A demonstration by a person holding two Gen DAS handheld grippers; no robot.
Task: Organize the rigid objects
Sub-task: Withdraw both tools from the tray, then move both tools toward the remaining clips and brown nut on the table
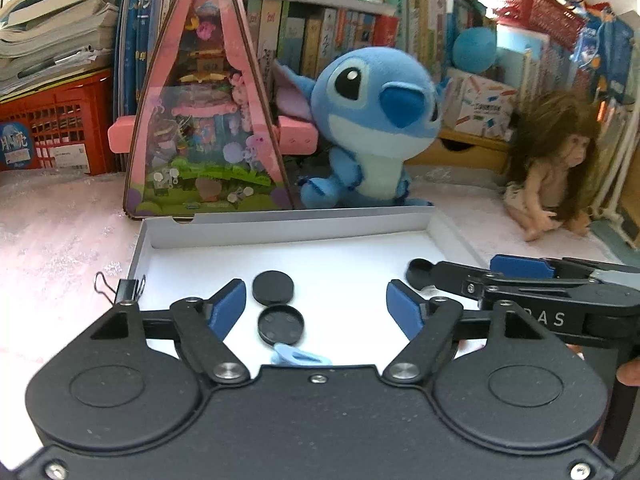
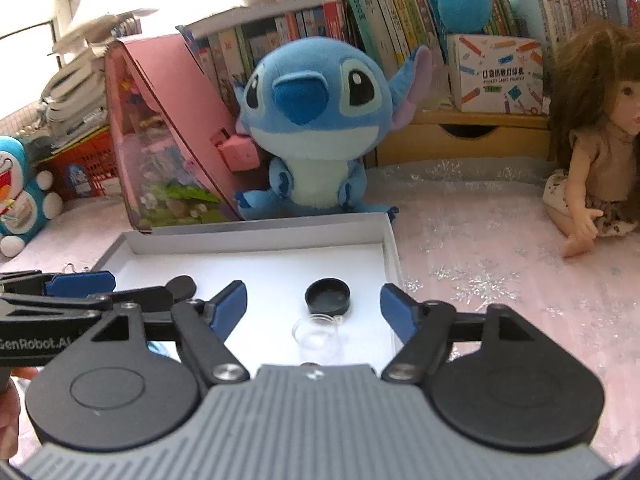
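A shallow white box (image 1: 280, 222) lies on the pink cloth. Inside it, below my left gripper (image 1: 316, 306), are two black round caps (image 1: 273, 286) (image 1: 281, 325), one with its hollow side up, and a light blue piece (image 1: 300, 356) at the gripper's base. The left jaws stand open with nothing touching the blue pads. My right gripper (image 2: 314, 306) is also open over the same box (image 2: 260, 236). Below it lie a black cap (image 2: 328, 296), hollow side up, and a small clear jar (image 2: 316, 334). Neither touches the pads. Each gripper shows at the edge of the other's view.
Behind the box stand a blue plush (image 1: 372, 132) and a pink triangular toy box (image 1: 204, 120). A long-haired doll (image 2: 592, 152) sits to the right. A black binder clip (image 1: 120, 286) lies at the box's left rim. Books, a red crate (image 1: 56, 128) and a wooden drawer (image 2: 460, 144) line the back.
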